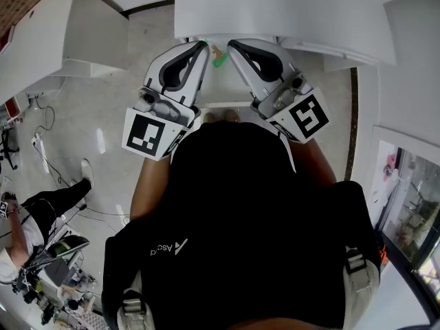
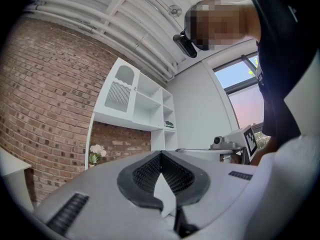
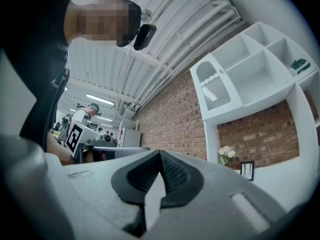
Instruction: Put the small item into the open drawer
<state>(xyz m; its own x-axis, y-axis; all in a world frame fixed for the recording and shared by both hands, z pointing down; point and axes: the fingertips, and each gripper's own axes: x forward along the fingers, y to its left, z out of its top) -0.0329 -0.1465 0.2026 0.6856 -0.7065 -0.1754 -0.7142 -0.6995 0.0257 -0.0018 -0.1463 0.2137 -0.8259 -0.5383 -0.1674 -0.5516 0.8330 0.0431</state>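
In the head view a small green item (image 1: 218, 61) lies on a pale surface under the edge of a white top (image 1: 275, 9). I cannot tell whether that surface is a drawer. My left gripper (image 1: 201, 45) and right gripper (image 1: 232, 45) are held side by side in front of the person's chest. Their tips sit just left and right of the green item. Both are shut with nothing between the pads. The left gripper view shows the left gripper (image 2: 161, 155) pointing up at the room, and the right gripper (image 3: 160, 153) does the same in its own view.
A white shelf unit (image 2: 135, 101) hangs on a brick wall (image 2: 45, 99), with white flowers (image 2: 95, 151) below it; the same shelf unit (image 3: 250, 74) and a small picture frame (image 3: 246, 170) show in the right gripper view. Another person (image 1: 31, 218) sits at the left by cables.
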